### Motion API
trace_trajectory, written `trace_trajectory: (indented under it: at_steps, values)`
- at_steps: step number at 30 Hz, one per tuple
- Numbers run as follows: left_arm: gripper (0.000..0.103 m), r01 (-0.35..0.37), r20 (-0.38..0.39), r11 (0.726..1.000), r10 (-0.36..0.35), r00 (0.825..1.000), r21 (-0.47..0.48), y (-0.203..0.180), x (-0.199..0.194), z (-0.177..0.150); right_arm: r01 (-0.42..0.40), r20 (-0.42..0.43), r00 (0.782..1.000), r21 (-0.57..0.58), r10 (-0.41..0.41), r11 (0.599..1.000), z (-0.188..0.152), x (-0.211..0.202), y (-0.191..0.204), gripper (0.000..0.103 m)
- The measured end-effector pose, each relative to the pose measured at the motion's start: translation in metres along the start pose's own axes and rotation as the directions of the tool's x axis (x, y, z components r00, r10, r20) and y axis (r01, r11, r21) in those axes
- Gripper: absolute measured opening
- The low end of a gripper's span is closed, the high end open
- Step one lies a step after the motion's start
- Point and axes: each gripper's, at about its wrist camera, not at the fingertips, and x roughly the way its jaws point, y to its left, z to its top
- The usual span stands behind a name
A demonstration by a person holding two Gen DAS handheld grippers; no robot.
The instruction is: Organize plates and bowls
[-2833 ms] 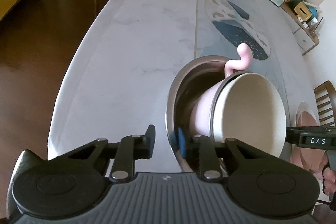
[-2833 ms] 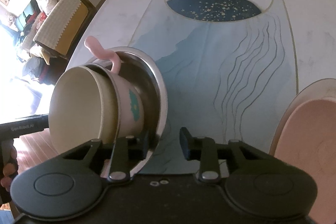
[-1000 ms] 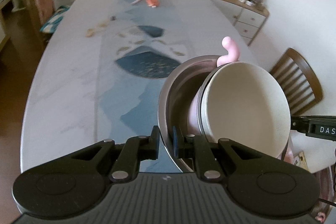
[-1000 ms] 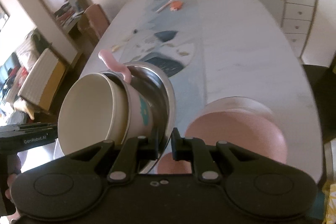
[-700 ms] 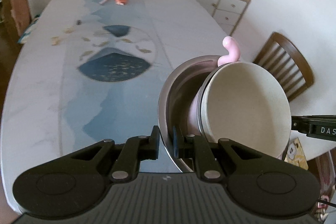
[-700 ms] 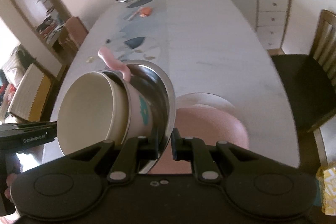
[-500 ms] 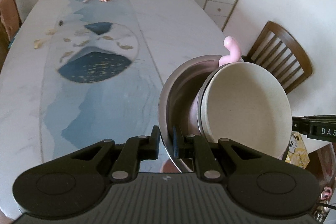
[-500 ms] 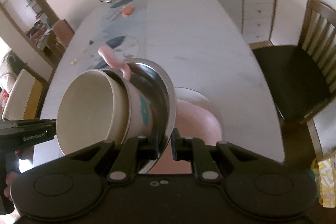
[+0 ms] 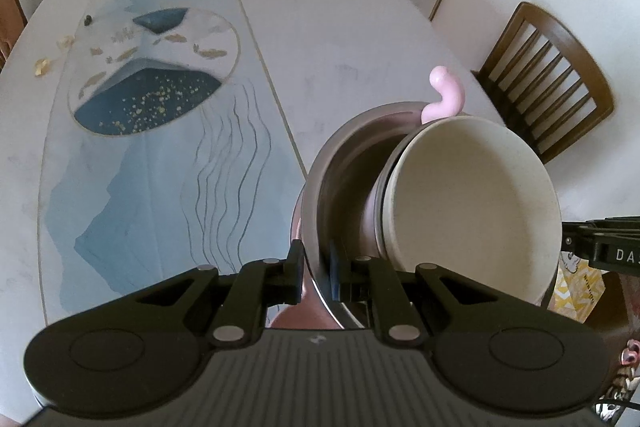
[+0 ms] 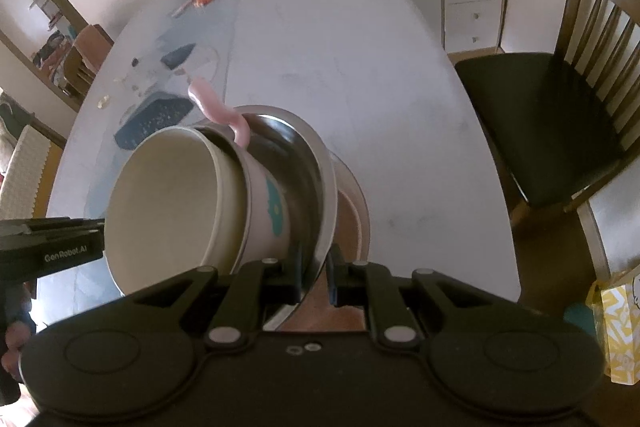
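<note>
— That steel bowl (image 9: 340, 187) with the pink mug (image 10: 264, 207) and cream bowl (image 9: 472, 203) nested inside: heavy?

— Stiff, slick, probably top-heavy. The thin rim is the hold: left gripper (image 9: 316, 267) and right gripper (image 10: 314, 273) jaws both pinch it, centre frame.

— Changed?

— It's swung over the pink plate (image 10: 354, 219) at the desk (image 9: 320, 27) edge.
</note>
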Motion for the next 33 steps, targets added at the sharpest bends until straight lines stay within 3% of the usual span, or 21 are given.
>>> trace_trajectory:
  at_steps: [16, 27, 33]
  values:
    - [0.012, -0.007, -0.01, 1.0, 0.007, 1.0, 0.018, -0.002, 0.004, -0.002, 0.0, -0.023, 1.0, 0.014, 0.001, 1.0, -0.001, 0.015, -0.008, 0.014]
    - [0.013, -0.011, 0.037, 0.999, 0.009, 0.999, 0.05, 0.001, -0.01, -0.005, 0.038, 0.05, 0.998, 0.015, -0.038, 0.999, -0.006, -0.001, -0.005, 0.027]
    - [0.032, 0.009, 0.08, 0.999, -0.013, 0.997, 0.048, 0.008, -0.027, -0.01, 0.043, 0.117, 0.992, 0.036, -0.047, 0.998, -0.014, -0.022, -0.001, 0.034]
